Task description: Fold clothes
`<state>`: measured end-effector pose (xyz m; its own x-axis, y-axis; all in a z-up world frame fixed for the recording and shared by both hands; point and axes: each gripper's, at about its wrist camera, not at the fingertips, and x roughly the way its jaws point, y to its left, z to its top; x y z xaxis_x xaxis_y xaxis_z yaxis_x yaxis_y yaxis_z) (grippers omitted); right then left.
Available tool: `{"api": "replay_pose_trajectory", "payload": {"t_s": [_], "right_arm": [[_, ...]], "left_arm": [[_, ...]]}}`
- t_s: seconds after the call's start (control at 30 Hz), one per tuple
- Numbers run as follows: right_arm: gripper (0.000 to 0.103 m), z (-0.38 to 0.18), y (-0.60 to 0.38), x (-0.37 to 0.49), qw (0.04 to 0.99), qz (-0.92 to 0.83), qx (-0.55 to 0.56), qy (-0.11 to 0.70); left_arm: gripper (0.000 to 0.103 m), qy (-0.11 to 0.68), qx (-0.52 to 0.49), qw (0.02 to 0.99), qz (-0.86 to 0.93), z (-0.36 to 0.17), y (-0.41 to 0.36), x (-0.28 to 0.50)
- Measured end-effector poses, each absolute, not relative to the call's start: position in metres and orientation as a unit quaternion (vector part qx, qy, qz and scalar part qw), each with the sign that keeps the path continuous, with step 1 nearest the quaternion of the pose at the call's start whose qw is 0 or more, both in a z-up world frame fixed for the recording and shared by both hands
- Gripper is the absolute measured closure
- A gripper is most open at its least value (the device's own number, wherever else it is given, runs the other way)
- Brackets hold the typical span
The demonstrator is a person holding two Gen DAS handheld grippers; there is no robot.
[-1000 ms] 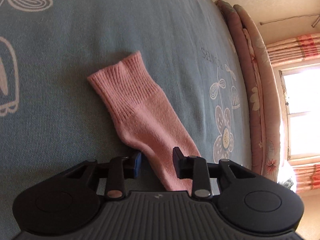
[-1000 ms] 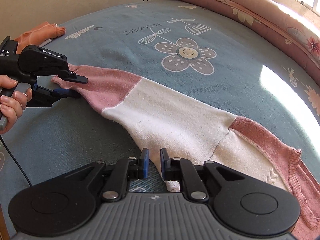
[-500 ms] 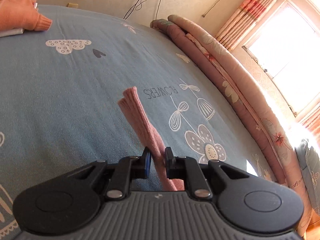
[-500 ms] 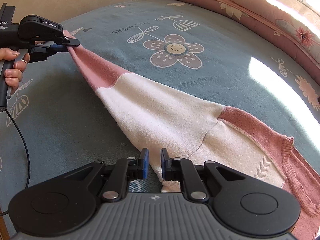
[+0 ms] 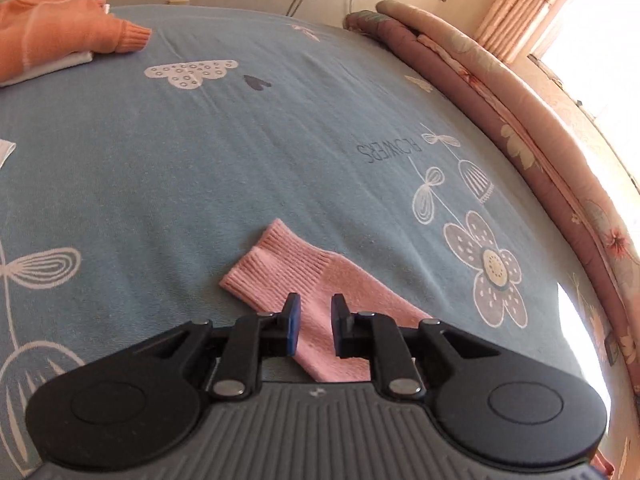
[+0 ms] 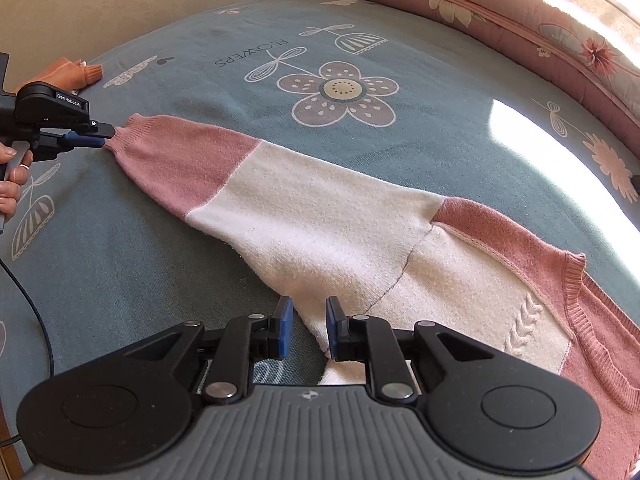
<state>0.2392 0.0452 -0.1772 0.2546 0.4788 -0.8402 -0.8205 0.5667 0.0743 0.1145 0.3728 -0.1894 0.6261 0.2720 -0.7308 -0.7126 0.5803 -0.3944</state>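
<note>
The wide blue-grey flower-printed bedsheet (image 5: 200, 168) lies bare and flat across its middle, giving open passage on the far side of the outstretched pink-and-white knitted sweater (image 6: 328, 216). A folded orange knit garment (image 5: 52, 44) sits at the far corner near the wall. A rolled pink floral quilt (image 6: 500, 12) forms a raised ridge along the window-side edge. Bare sheet also lies on the near side of the sleeve.

The bedsheet (image 6: 168, 280) reads "FLOWERS"; the left claw (image 6: 105, 136) housing reads "Gen Robot.AI".
</note>
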Motion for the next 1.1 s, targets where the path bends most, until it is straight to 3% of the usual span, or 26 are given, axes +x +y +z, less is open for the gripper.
{"api": "replay_pose_trajectory", "payload": {"t_s": [0.13, 0.2, 0.23, 0.4, 0.67, 0.7, 0.8, 0.93, 1.0, 1.07, 1.1], "right_arm": [[0.080, -0.182, 0.051, 0.238, 0.776, 0.414, -0.188, 0.438], [0.064, -0.184, 0.062, 0.232, 0.778, 0.417, -0.221, 0.415], [0.061, -0.185, 0.067, 0.228, 0.778, 0.420, -0.242, 0.400], [0.060, -0.190, 0.089, 0.202, 0.763, 0.449, -0.318, 0.338], [0.060, -0.187, 0.084, 0.201, 0.761, 0.459, -0.284, 0.361], [0.060, -0.187, 0.082, 0.202, 0.761, 0.459, -0.279, 0.365], [0.060, -0.189, 0.076, 0.206, 0.761, 0.457, -0.269, 0.375], [0.060, -0.189, 0.073, 0.213, 0.764, 0.449, -0.261, 0.382], [0.060, -0.189, 0.072, 0.215, 0.765, 0.448, -0.251, 0.390], [0.060, -0.190, 0.072, 0.215, 0.765, 0.445, -0.254, 0.391], [0.060, -0.191, 0.073, 0.215, 0.764, 0.444, -0.258, 0.390]], "left_arm": [[0.081, 0.349, -0.298, 0.865, 0.204, -0.188, 0.337, 0.154], [0.081, 0.359, -0.280, 0.871, 0.184, -0.189, 0.322, 0.163], [0.081, 0.363, -0.274, 0.873, 0.177, -0.190, 0.316, 0.166], [0.079, 0.367, -0.246, 0.882, 0.164, -0.193, 0.307, 0.172], [0.076, 0.384, -0.108, 0.892, 0.214, -0.188, 0.367, 0.184], [0.065, 0.383, -0.099, 0.891, 0.224, -0.187, 0.377, 0.179], [0.047, 0.388, -0.083, 0.885, 0.244, -0.195, 0.400, 0.165], [0.042, 0.412, -0.097, 0.871, 0.251, -0.215, 0.414, 0.157], [0.035, 0.410, -0.101, 0.877, 0.230, -0.221, 0.410, 0.156], [0.037, 0.408, -0.072, 0.879, 0.237, -0.224, 0.399, 0.158], [0.050, 0.408, -0.068, 0.879, 0.238, -0.223, 0.395, 0.160]]}}
